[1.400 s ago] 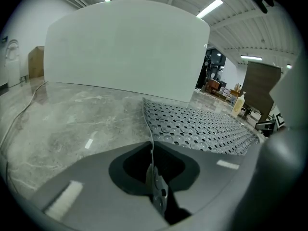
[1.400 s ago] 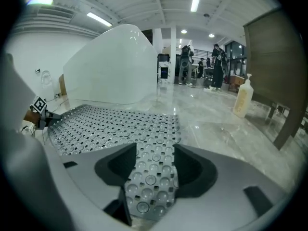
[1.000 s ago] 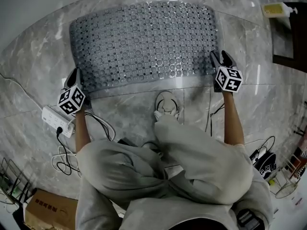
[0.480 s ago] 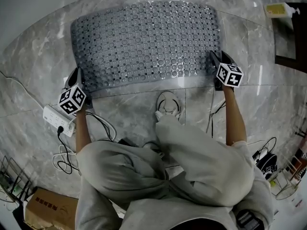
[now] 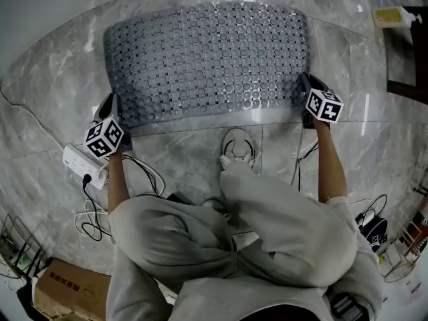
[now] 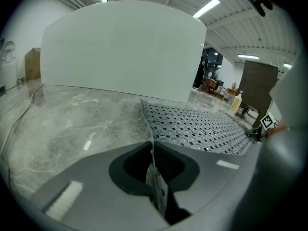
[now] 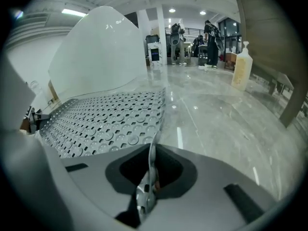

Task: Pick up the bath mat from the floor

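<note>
The grey perforated bath mat (image 5: pixel 207 59) lies spread on the marble floor in front of me. My left gripper (image 5: pixel 112 110) is at the mat's near left corner, shut on its thin edge, which stands pinched upright between the jaws in the left gripper view (image 6: pixel 153 177). My right gripper (image 5: pixel 305 91) is at the near right corner. Its jaws are closing, and the mat's edge sits squeezed between them (image 7: pixel 149 177). From both corners the mat (image 6: pixel 202 126) (image 7: pixel 106 119) stretches away flat on the floor.
A white power strip (image 5: pixel 83 166) with cables lies by my left arm. My shoe (image 5: pixel 237 146) stands just below the mat's near edge. A soap bottle (image 5: pixel 391 15) and a dark cabinet (image 5: pixel 409 52) are at the far right, a cardboard box (image 5: pixel 67 289) at the lower left.
The right gripper's jaws stood spread at the mat's right corner; now they have come together on its edge. The left gripper stays put on the left corner.
</note>
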`<state>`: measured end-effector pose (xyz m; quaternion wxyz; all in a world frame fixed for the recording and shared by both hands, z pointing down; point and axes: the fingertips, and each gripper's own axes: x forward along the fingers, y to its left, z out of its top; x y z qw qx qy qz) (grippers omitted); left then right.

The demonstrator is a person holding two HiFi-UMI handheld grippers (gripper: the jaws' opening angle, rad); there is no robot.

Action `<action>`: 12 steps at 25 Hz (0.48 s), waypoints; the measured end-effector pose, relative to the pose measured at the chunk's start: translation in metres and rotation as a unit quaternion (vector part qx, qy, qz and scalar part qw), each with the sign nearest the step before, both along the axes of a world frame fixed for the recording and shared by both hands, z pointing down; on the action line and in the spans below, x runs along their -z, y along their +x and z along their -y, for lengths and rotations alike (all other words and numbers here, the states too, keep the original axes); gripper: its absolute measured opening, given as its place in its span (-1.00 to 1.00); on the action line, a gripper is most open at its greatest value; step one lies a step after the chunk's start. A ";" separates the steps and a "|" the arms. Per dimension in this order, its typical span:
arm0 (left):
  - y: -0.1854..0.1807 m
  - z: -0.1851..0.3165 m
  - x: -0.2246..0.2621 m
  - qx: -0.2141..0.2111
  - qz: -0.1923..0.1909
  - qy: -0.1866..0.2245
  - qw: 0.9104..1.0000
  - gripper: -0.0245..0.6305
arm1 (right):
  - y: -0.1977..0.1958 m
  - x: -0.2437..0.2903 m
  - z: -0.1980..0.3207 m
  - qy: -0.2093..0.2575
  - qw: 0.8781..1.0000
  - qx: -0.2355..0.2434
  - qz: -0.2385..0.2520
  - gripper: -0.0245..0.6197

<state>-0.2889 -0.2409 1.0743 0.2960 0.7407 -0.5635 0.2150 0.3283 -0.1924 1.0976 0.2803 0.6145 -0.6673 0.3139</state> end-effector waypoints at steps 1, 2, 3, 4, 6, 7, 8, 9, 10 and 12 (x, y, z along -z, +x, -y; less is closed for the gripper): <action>-0.001 0.001 0.000 0.002 0.000 0.000 1.000 -0.84 | -0.001 0.000 0.001 0.001 1.000 0.003 -0.003 -0.80; -0.002 0.001 0.000 0.003 0.000 0.001 1.000 -0.84 | -0.002 0.000 0.002 0.001 1.000 0.005 -0.005 -0.81; -0.003 0.001 0.000 0.005 0.001 0.001 1.000 -0.84 | -0.003 0.000 0.002 0.001 1.000 0.007 -0.006 -0.81; -0.003 0.000 0.000 0.006 0.002 0.001 1.000 -0.84 | -0.004 0.000 0.003 0.001 1.000 0.008 -0.007 -0.82; -0.004 -0.001 0.000 0.009 0.005 0.002 1.000 -0.84 | -0.004 0.000 0.002 0.001 1.000 0.008 -0.010 -0.82; -0.004 -0.002 -0.001 0.010 0.006 0.003 1.000 -0.84 | -0.004 0.000 0.002 0.003 1.000 0.007 -0.012 -0.82; -0.004 -0.002 -0.001 0.010 0.008 0.004 1.000 -0.84 | -0.004 0.001 0.001 0.006 1.000 0.005 -0.012 -0.83; -0.004 -0.002 0.000 0.010 0.010 0.004 1.000 -0.84 | -0.005 0.002 0.002 0.010 1.000 0.002 -0.011 -0.83; -0.004 -0.001 0.000 0.008 0.011 0.004 1.000 -0.85 | -0.005 0.004 0.002 0.014 1.000 -0.001 -0.009 -0.84; -0.002 -0.001 0.000 0.004 0.010 0.002 1.000 -0.85 | -0.005 0.010 0.000 0.021 1.000 -0.002 -0.009 -0.84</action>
